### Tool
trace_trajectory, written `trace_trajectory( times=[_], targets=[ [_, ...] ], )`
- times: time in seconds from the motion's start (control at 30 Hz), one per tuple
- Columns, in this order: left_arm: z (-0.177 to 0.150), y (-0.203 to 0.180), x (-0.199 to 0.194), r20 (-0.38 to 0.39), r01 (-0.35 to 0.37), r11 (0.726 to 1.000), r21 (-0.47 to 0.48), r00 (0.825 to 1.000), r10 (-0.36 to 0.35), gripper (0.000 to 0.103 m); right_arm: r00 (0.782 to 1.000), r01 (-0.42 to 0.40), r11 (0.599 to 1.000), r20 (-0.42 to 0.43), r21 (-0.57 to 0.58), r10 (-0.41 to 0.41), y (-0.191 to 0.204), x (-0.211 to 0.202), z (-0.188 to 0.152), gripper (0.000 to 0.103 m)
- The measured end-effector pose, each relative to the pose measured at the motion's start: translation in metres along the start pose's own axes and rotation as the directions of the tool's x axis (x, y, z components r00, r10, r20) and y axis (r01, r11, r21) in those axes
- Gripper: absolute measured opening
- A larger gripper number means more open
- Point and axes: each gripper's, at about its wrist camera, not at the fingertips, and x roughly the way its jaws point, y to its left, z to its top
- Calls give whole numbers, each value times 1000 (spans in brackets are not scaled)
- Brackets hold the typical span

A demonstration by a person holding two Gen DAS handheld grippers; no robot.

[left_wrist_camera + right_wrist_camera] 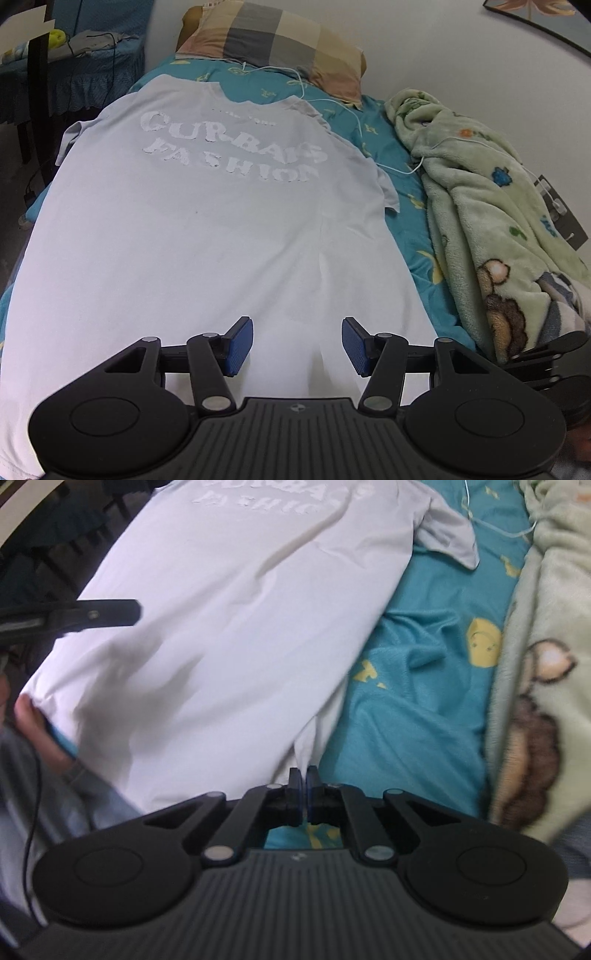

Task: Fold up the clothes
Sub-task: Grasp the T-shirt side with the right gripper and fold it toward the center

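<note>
While the pale T-shirt (207, 221) lies spread flat, print side up, down the middle of the bed (402, 177), its left edge runs close to the mattress edge and its right edge leaves a strip of bare teal sheet before the bunched green fleece blanket (487, 206). A checked pillow (273, 40) sits beyond the collar, and a thin white cable (354, 118) trails across the sheet near the right sleeve.

The left gripper (297, 345) hangs over the hem area with its blue pads spread wide, nothing between them. The right gripper (306, 794) has its pads pressed together at the shirt's lower right corner; a narrow fold of white cloth runs down to the tips, so it seems to pinch the hem, though blur makes that hard to confirm.

The shirt's lower left corner is cut off by the left gripper's body. In the right wrist view a hand (33, 720) shows at the left edge, partly hidden.
</note>
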Motion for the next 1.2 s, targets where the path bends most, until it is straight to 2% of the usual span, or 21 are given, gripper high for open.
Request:
trace_trajectory(
  times=[0.27, 0.37, 0.57, 0.73, 1.0, 1.2],
  targets=[
    [2, 2, 0, -6, -10, 1000, 1, 1000, 10, 55, 990, 26, 1000, -136, 15, -24, -6, 16, -32, 4],
    [1, 4, 1, -12, -24, 1000, -2, 1000, 24, 55, 991, 25, 998, -130, 61, -17, -10, 19, -38, 5],
    [3, 9, -1, -14, -30, 999, -33, 999, 30, 57, 998, -57, 984, -6, 168, 59, -33, -22, -39, 8],
    [6, 0, -8, 19, -12, 999, -31, 1000, 13, 58, 985, -117, 958, 155, 261, 78, -62, -46, -32, 8],
    [17, -15, 2, 33, -40, 999, -29, 999, 41, 61, 932, -208, 872, 359, 442, 40, -110, 12, 46, 8],
    [56, -26, 29, 47, -111, 994, 0, 993, 111, 71, 897, -294, 757, 442, 583, 8, -145, 72, 101, 8]
  ],
)
